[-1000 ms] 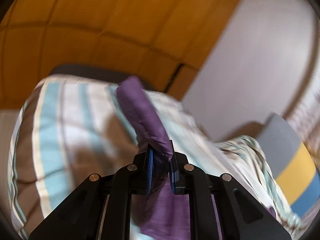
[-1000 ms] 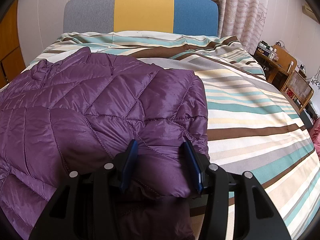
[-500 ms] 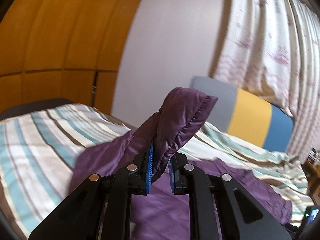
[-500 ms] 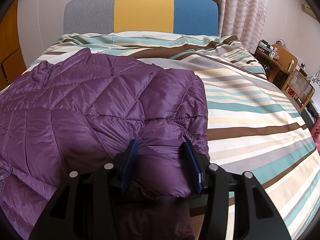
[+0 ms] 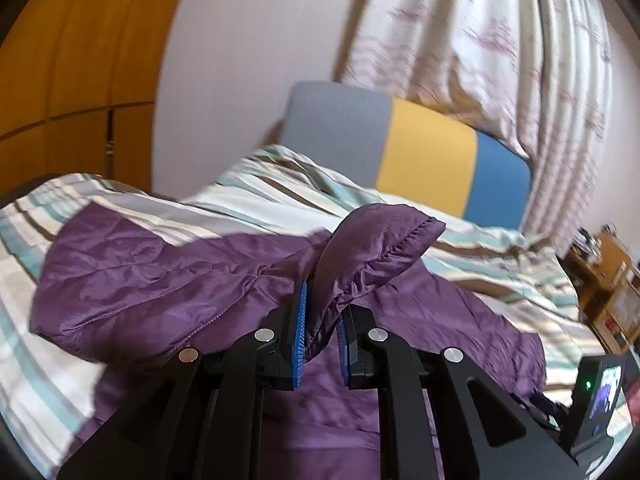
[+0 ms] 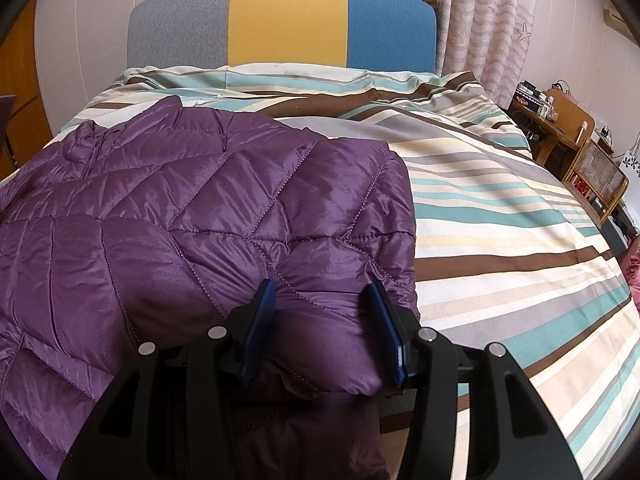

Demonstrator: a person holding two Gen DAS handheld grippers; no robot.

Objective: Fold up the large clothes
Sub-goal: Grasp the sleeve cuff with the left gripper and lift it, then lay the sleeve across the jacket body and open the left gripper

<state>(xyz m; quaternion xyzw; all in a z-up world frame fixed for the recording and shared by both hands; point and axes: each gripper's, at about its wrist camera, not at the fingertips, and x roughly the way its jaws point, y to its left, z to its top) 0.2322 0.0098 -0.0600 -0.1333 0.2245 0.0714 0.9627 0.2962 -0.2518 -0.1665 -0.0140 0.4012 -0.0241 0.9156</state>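
Sleeve [image 5: 376, 248] swung over jacket [image 6: 200, 216], left fingers [image 5: 300, 320] clamped; right fingers [image 6: 258, 332] grip hem

Purple quilted jacket [image 6: 200, 220]; bedcover [image 6: 500, 220] striped teal, cream, brown.

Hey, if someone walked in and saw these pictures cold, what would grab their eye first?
First, the shiny purple quilted jacket, spread over the left side of the striped bedspread. Next, its sleeve, pinched in the left gripper and lifted above the jacket, while the right gripper straddles a puffy edge near the bed's foot. Behind stands the grey, yellow and blue headboard.
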